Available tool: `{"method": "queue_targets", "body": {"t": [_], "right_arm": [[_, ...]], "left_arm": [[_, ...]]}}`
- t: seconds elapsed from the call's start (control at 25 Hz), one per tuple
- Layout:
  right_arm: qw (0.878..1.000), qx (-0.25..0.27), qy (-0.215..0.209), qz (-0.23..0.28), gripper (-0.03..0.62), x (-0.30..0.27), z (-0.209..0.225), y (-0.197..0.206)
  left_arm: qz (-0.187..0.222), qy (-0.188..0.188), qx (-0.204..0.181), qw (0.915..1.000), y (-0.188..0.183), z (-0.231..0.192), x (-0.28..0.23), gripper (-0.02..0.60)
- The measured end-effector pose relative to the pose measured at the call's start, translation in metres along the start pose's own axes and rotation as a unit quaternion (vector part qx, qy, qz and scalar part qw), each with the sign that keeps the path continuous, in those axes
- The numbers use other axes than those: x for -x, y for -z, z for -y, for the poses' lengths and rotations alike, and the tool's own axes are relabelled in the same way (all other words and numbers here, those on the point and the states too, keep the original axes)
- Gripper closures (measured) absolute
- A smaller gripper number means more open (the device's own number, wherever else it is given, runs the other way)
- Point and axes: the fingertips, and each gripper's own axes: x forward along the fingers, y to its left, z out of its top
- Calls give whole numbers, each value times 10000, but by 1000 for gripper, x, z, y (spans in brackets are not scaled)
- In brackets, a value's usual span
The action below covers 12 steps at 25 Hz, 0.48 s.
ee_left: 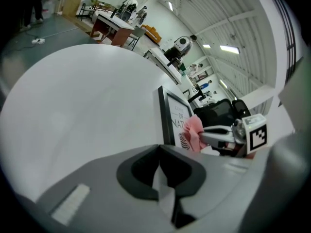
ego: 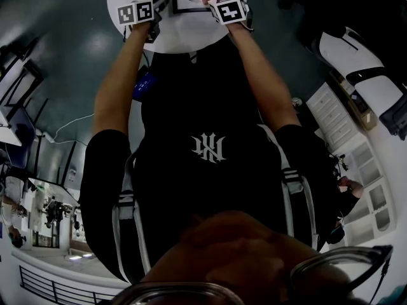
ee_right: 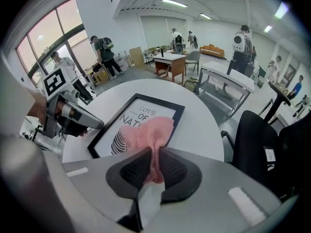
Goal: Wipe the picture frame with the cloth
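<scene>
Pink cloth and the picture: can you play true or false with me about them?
The right gripper is shut on the pink cloth. True.
The picture frame has a black border. True.
The left gripper grips the picture frame. False: it is shut on nothing, beside the picture frame.
The table is square. False: it is round and white.
The picture frame stands upright. False: it lies flat on the table.

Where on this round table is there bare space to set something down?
Widest bare patch: table top between the picture frame and the rim, on the side of the left gripper. A narrower strip lies between the frame and the rim by the black chair. Crowded over the frame, where the right gripper holds the cloth.
</scene>
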Motion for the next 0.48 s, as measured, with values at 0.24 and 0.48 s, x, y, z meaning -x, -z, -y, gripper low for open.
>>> {"method": "queue_targets", "body": {"t": [0.24, 0.48], "right_arm": [[9999, -56, 150, -34, 546, 9, 11, 10], [9988, -262, -49, 418, 546, 30, 3, -7]], "left_arm": [[-33, 3, -40, 10000, 0, 0, 0, 578], [-22, 8, -42, 10000, -1, 0, -1, 578]]}}
